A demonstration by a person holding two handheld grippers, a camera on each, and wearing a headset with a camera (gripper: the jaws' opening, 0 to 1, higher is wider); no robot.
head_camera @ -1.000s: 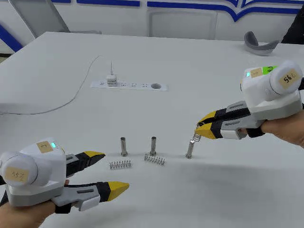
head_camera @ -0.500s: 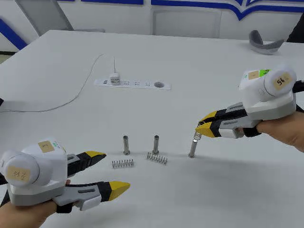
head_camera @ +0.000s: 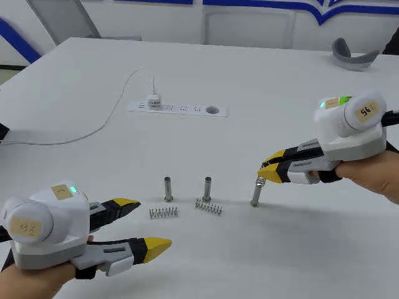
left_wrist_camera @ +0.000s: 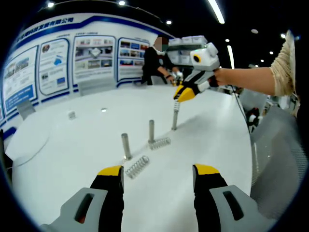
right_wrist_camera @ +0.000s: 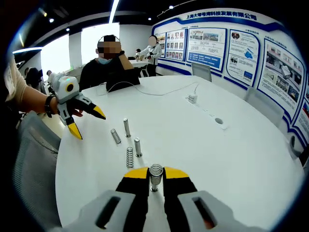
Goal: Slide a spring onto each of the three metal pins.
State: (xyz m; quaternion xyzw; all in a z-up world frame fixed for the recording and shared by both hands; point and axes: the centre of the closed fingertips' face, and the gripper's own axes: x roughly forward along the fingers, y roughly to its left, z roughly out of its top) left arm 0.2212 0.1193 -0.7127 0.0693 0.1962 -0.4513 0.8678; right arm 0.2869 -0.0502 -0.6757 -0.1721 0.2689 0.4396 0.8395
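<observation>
Three metal pins stand upright in a row on the white table: left pin, middle pin, right pin. One spring lies in front of the left pin, and a second spring lies by the middle pin. My right gripper is shut on a third spring, held upright at the top of the right pin. In the right gripper view that spring sits between the yellow tips. My left gripper hovers open near the table's front left, with nothing in it.
A white power strip with a plugged-in adapter and a cable lies beyond the pins. A grey curved band rests at the far right. Seated people are at the table's far side.
The head camera has tilted, which shifts the whole picture. My right gripper still holds the spring at the right pin's top, perhaps a little lower. The left gripper is unmoved.
</observation>
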